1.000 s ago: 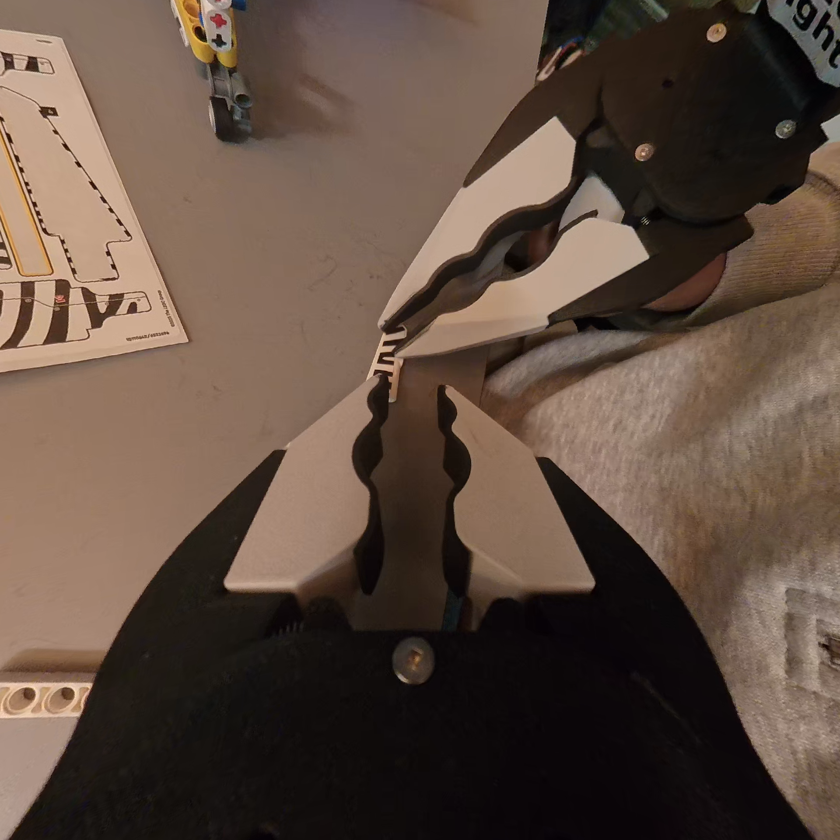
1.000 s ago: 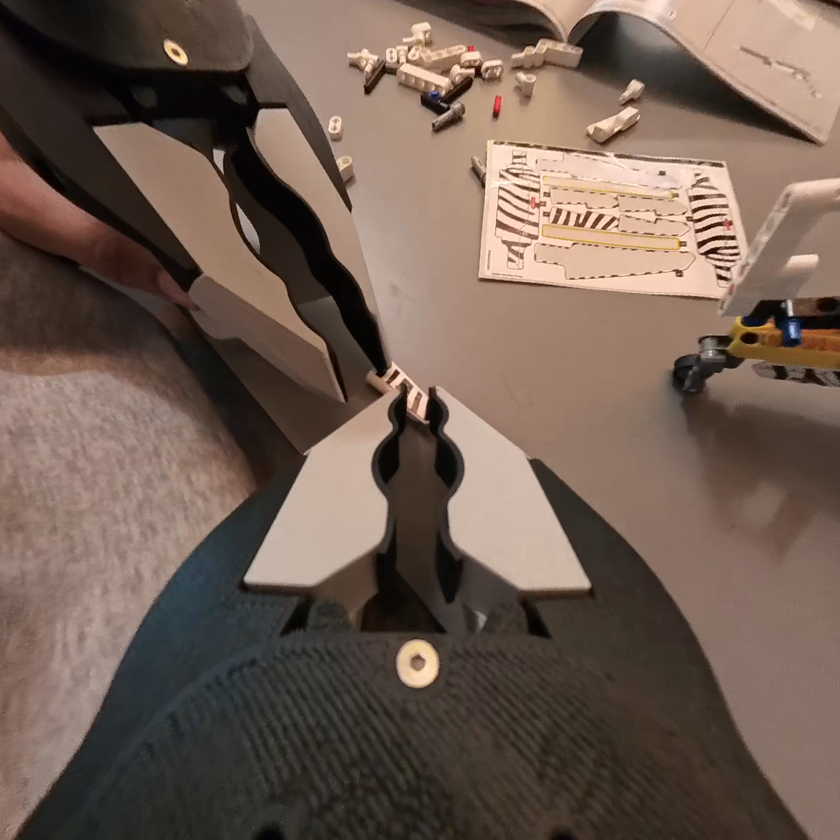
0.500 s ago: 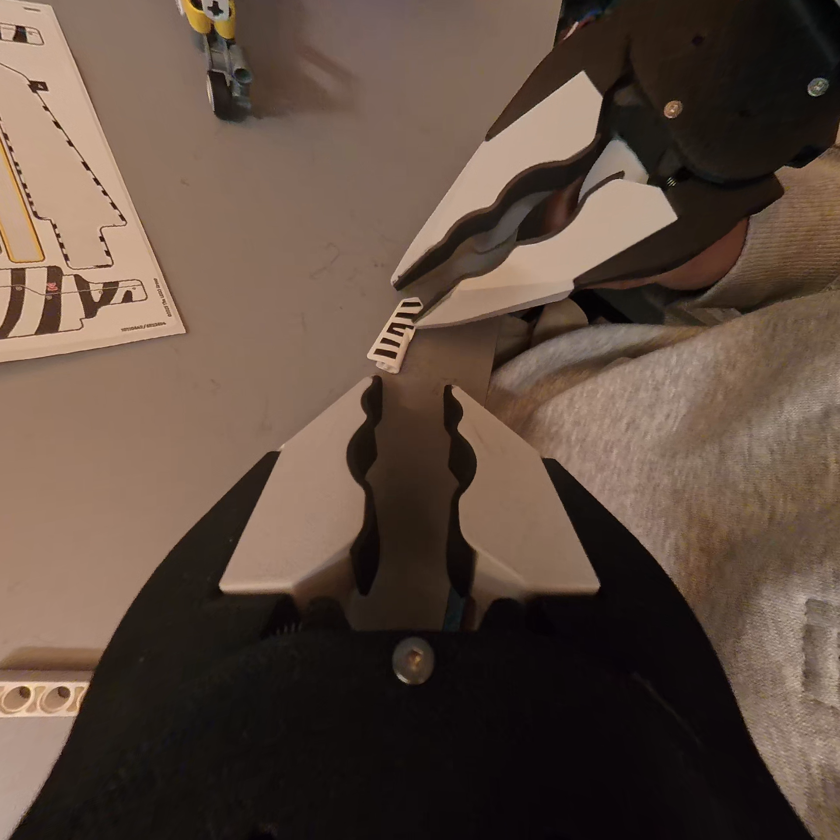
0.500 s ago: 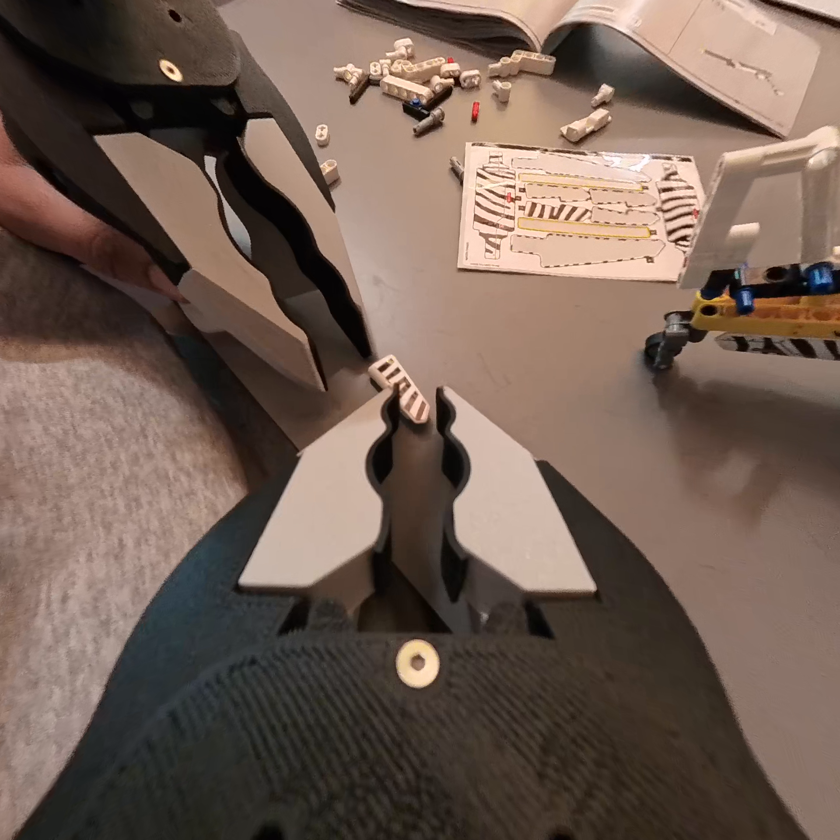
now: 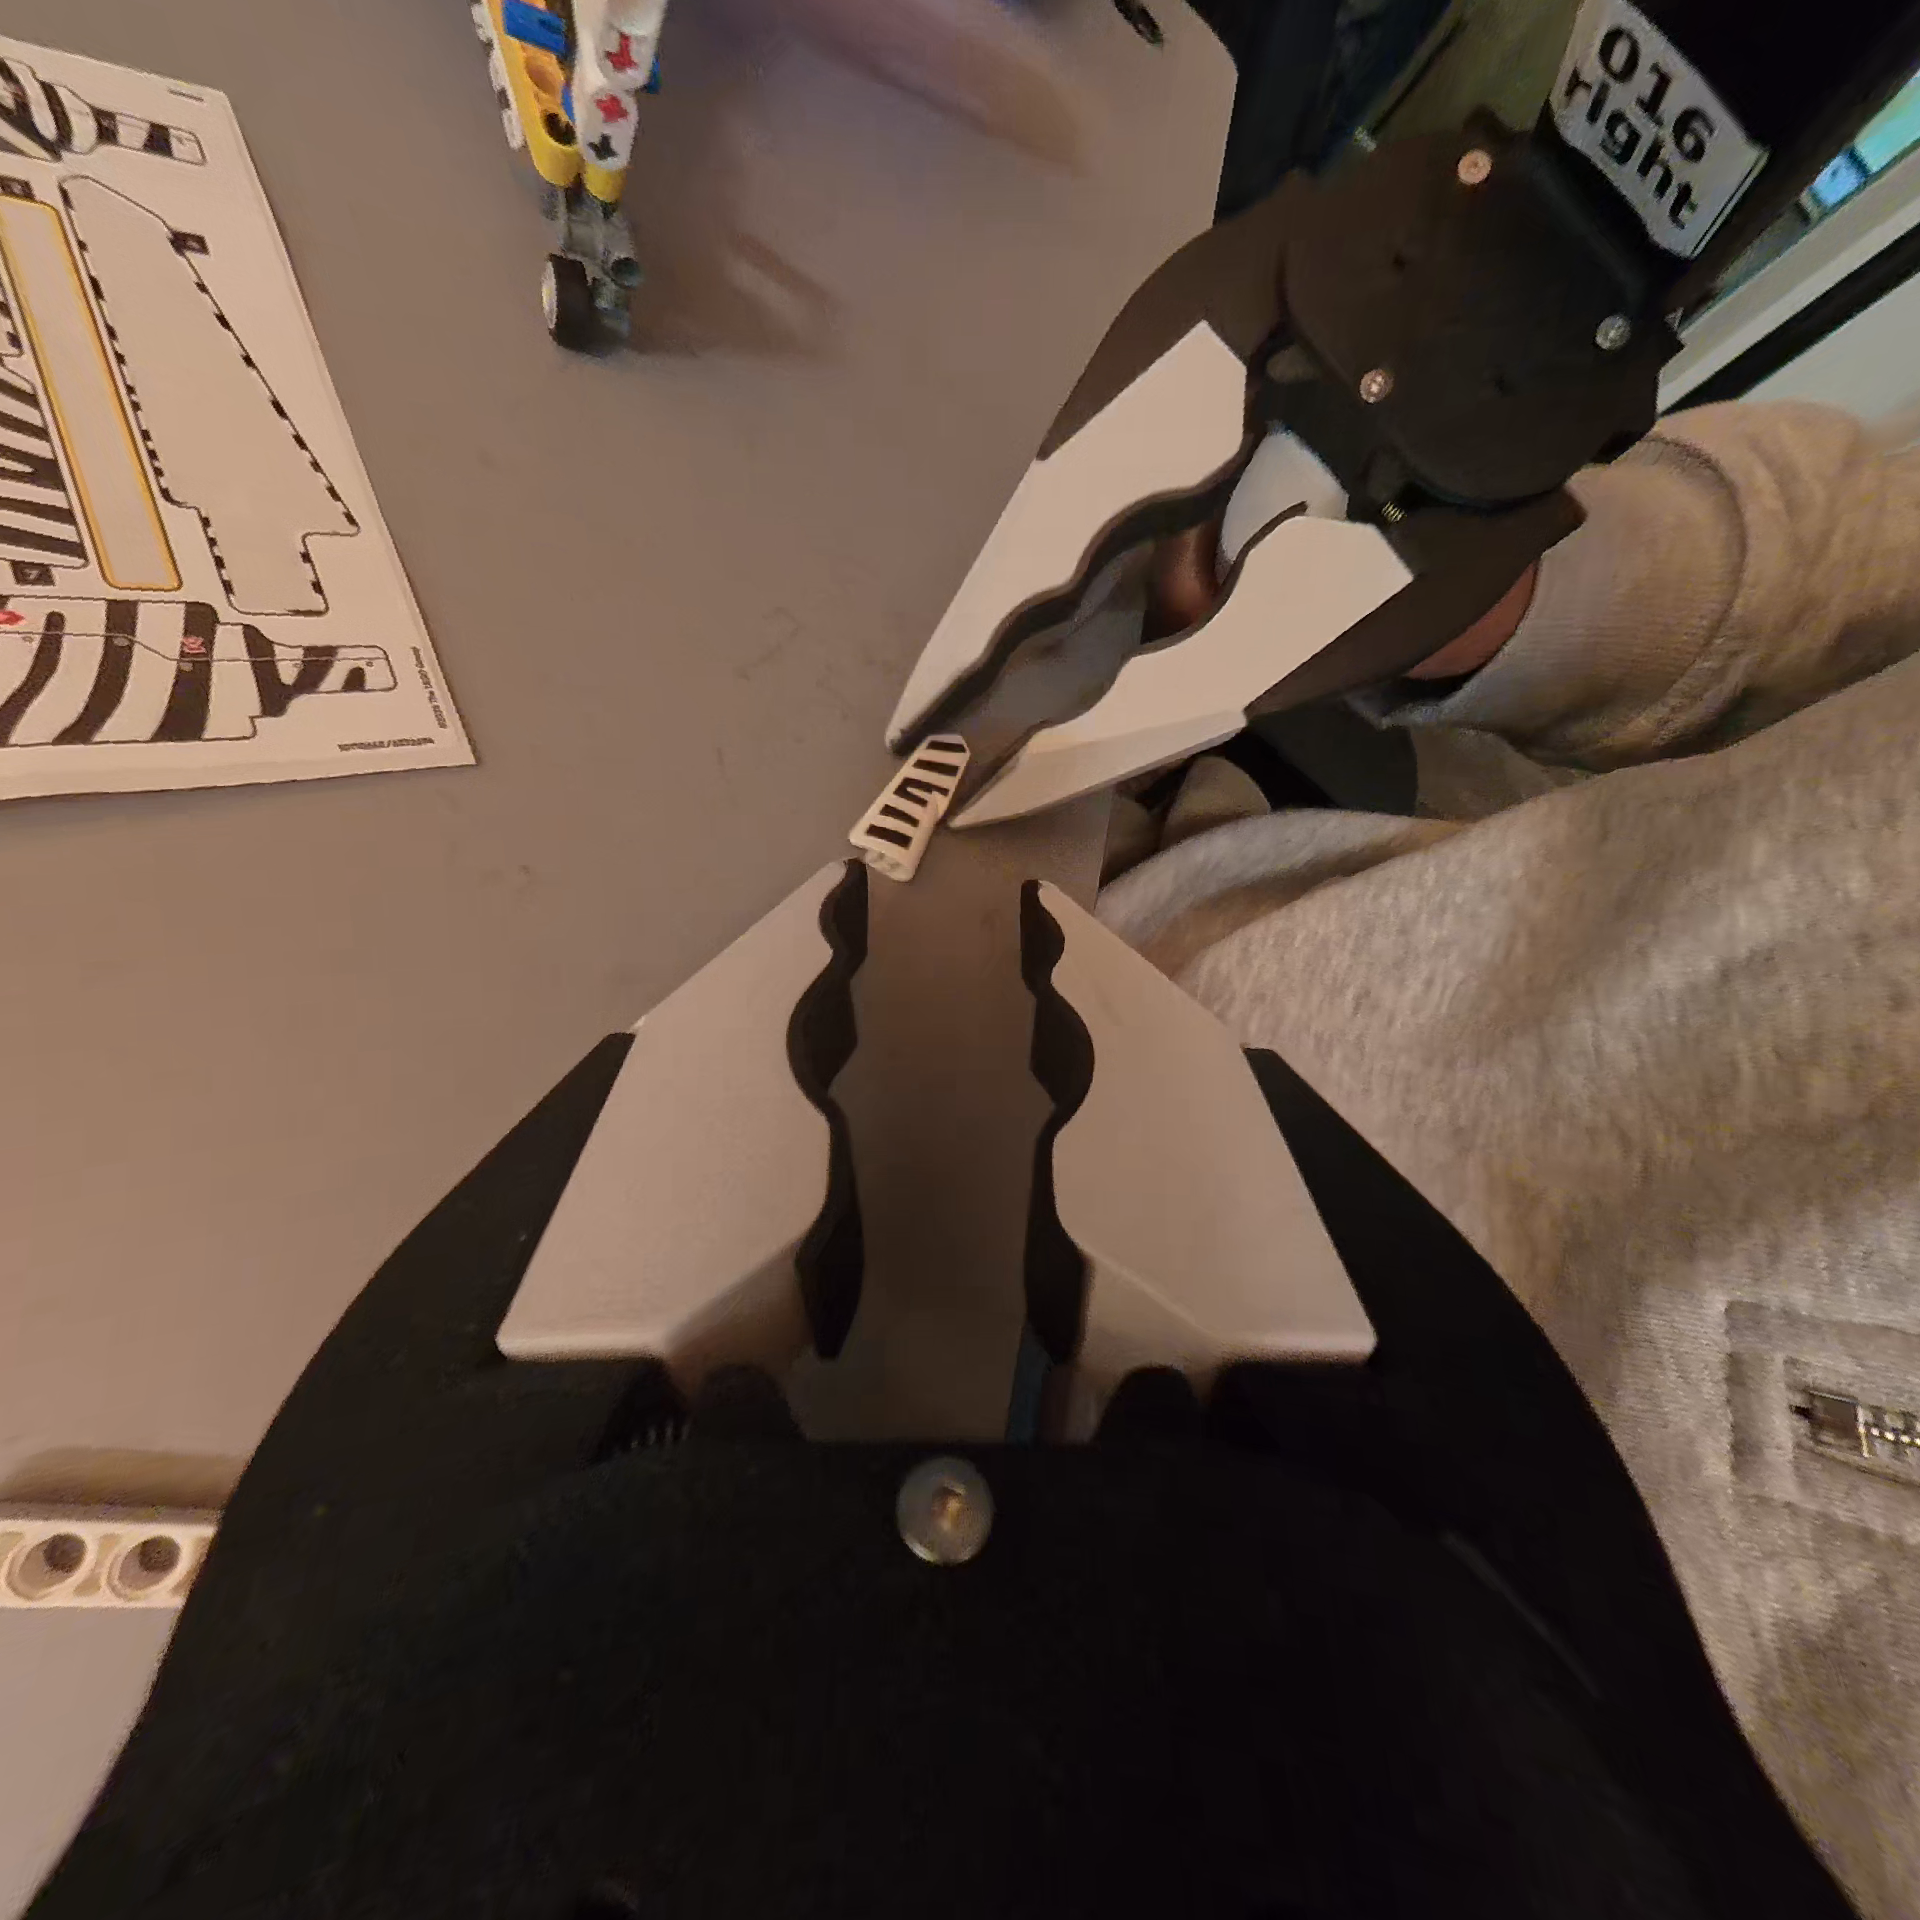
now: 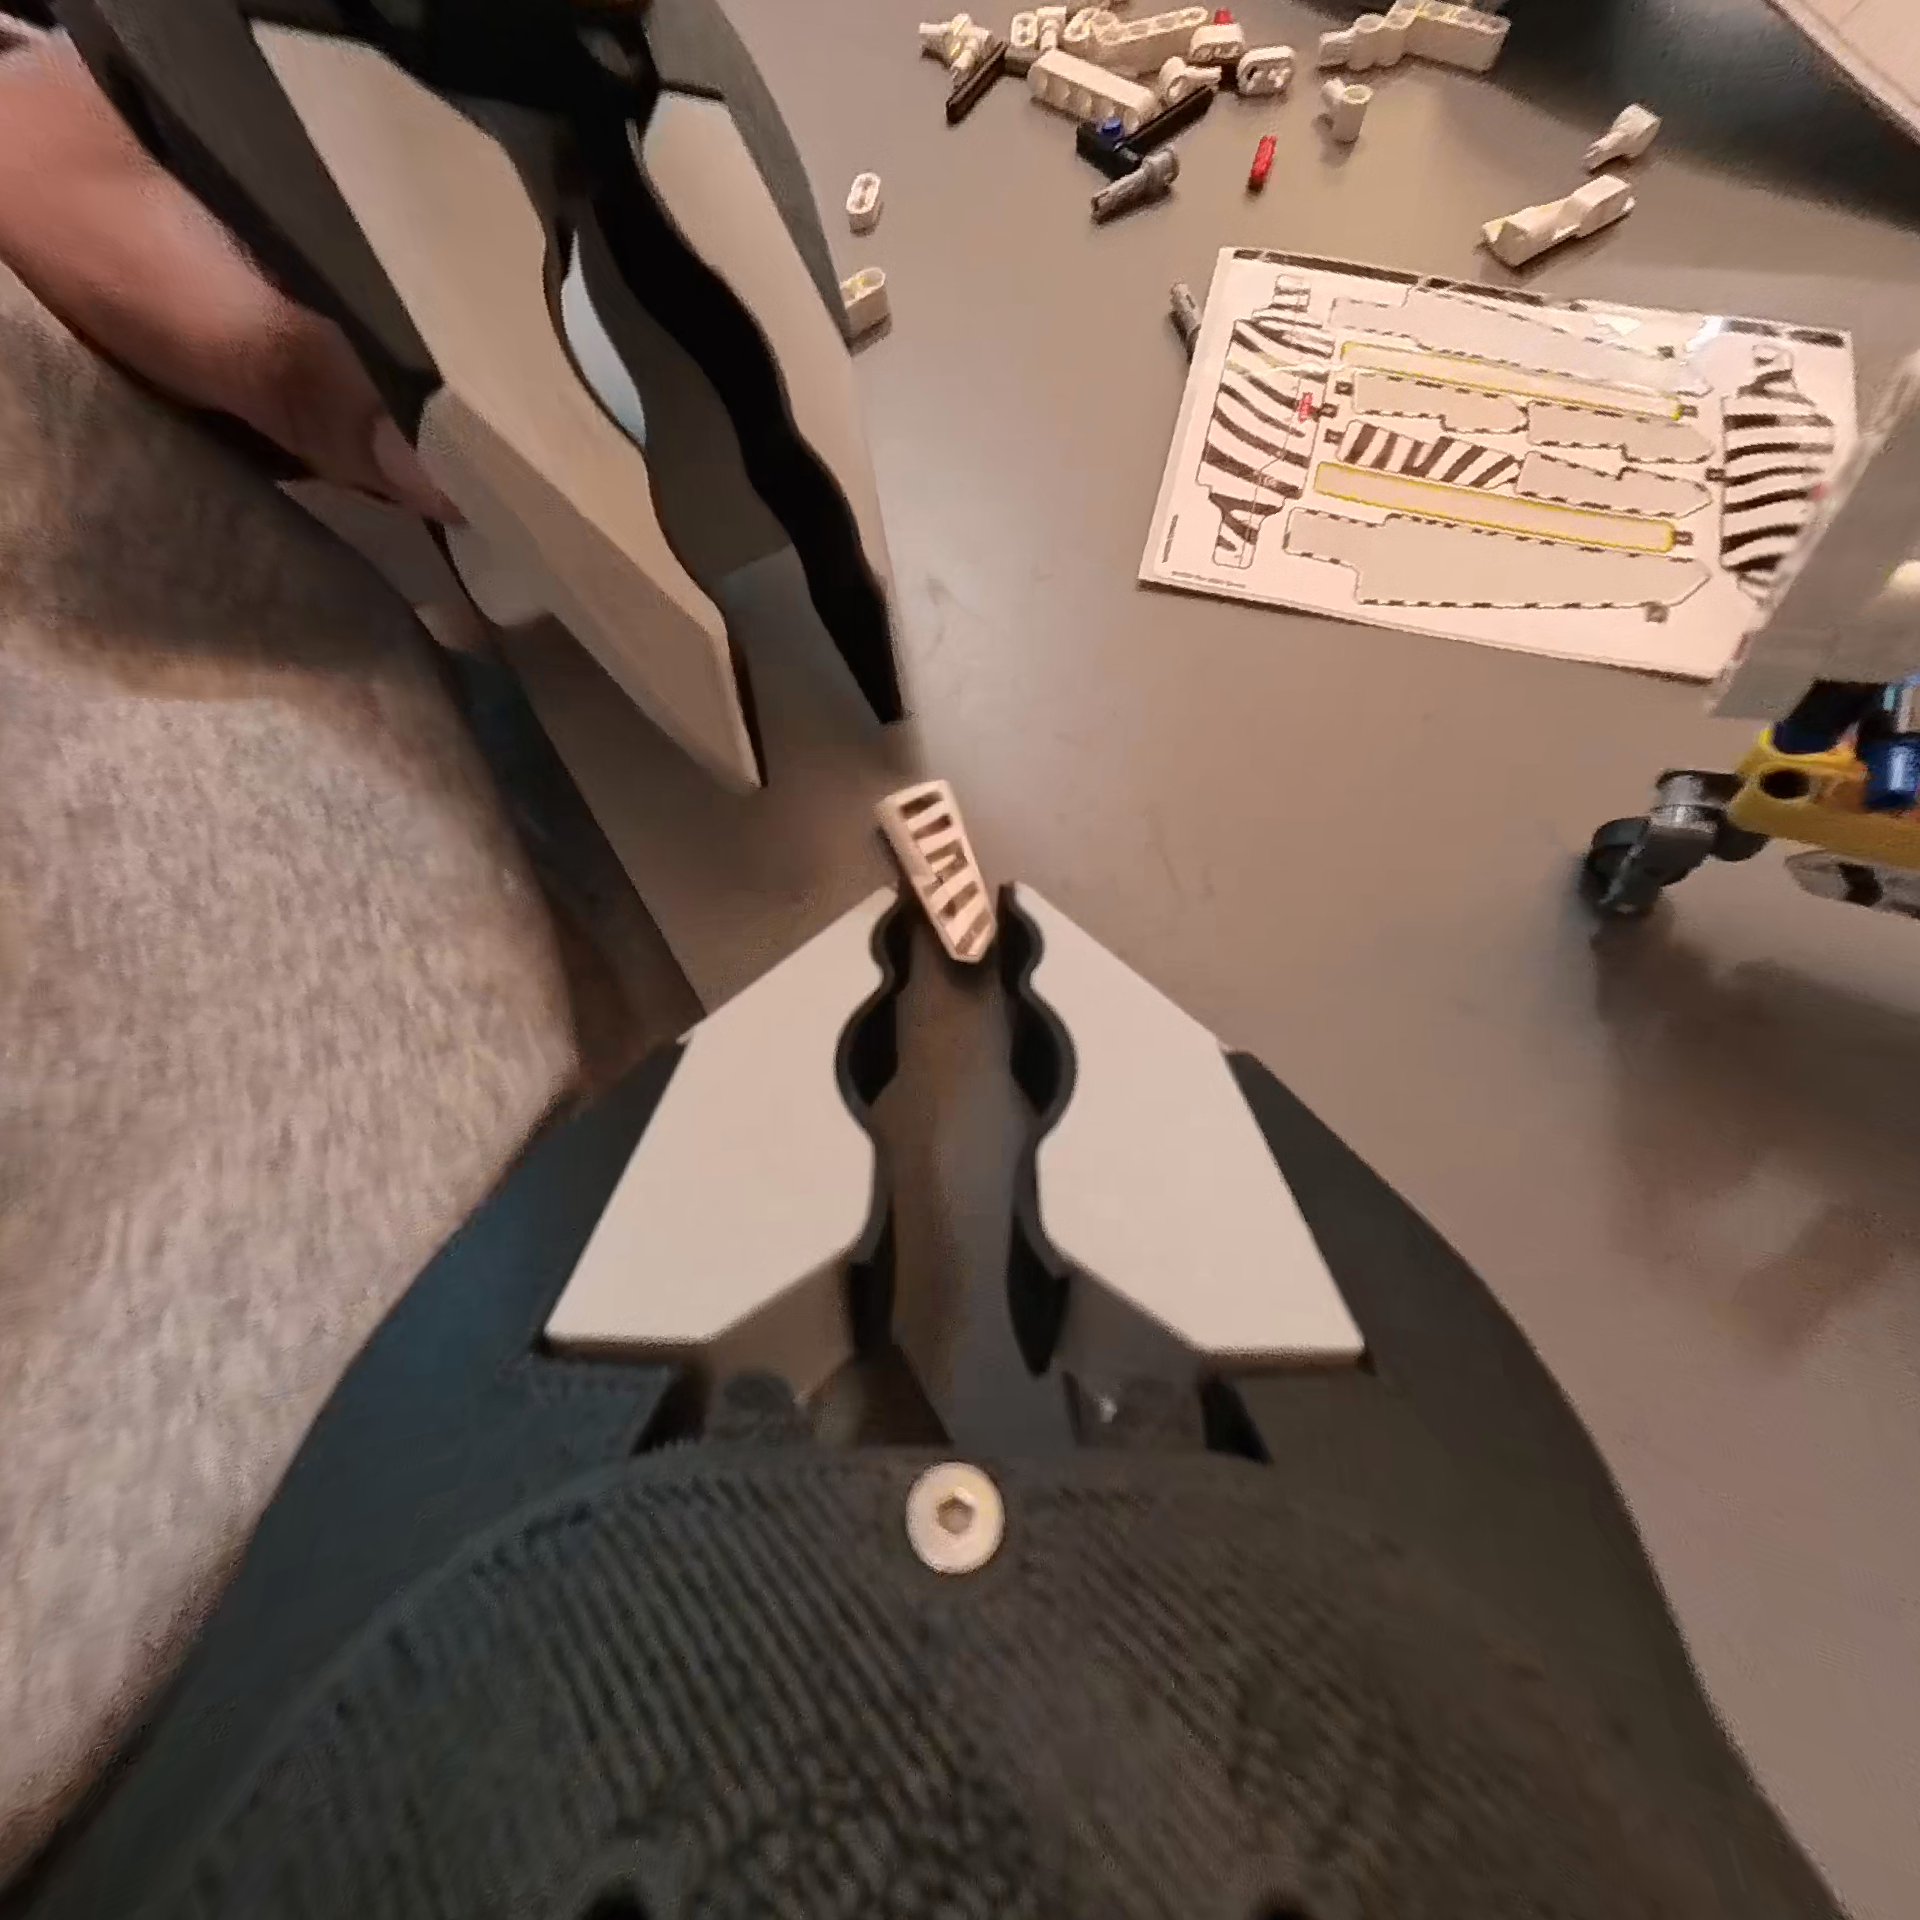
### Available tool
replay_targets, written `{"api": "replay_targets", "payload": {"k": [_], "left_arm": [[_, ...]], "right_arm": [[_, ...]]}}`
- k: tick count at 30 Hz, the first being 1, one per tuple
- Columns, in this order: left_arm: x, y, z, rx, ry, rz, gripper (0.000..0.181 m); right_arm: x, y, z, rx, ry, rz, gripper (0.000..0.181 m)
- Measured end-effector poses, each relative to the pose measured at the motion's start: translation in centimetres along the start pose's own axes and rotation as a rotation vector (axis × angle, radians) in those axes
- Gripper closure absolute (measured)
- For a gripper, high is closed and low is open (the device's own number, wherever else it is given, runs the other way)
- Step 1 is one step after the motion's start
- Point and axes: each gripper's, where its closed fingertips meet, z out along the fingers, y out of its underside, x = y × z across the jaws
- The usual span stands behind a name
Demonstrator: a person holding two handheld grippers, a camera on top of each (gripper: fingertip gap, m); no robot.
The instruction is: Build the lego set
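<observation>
The small white lego piece with black zebra stripes [image 6: 938, 883] sits pinched at the very tips of the right gripper [image 6: 951, 914], held above the grey table [image 6: 1195, 831] near its edge; the left gripper [image 5: 940, 894] hangs just beside it with its jaws parted and nothing between them — not touching the piece. Farther off stand the yellow-and-white wheeled lego model [image 6: 1766, 821], the white sticker sheet [image 6: 1475, 457] and a scatter of loose white pieces [image 6: 1132, 73]. The step in hand looks like carrying the stickered piece to the model; next comes aligning it — the shallow tip-grip could let it twist.
</observation>
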Motion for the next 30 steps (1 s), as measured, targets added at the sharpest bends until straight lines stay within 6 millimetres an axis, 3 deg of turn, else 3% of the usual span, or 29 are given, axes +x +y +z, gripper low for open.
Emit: {"api": "replay_targets", "payload": {"k": [6, 13, 18, 21, 24, 30], "left_arm": [[-0.5, -0.9, -0.5, 0.056, 0.007, -0.040, 0.150], [-3.2, -5.5, -3.6, 0.348, -0.054, -0.045, 0.136], [-4.5, -9.2, -6.8, 0.583, -0.065, -0.009, 0.144], [-5.1, -9.5, -6.4, 0.572, -0.080, -0.007, 0.145], [-5.3, -9.7, -5.6, 0.597, -0.095, -0.012, 0.145], [-4.3, -10.7, -4.3, 0.641, -0.072, 0.016, 0.147]], "right_arm": [[0.8, -1.2, 0.0, 0.044, 0.037, -0.087, 0.170], [3.3, -7.3, -0.8, 0.236, 0.196, -0.205, 0.171], [4.5, -9.2, 0.7, 0.321, 0.288, -0.251, 0.171], [5.1, -9.9, 1.0, 0.379, 0.333, -0.233, 0.171], [6.0, -10.9, -0.3, 0.455, 0.431, -0.256, 0.171], [5.2, -10.6, -0.7, 0.486, 0.371, -0.229, 0.171]]}}
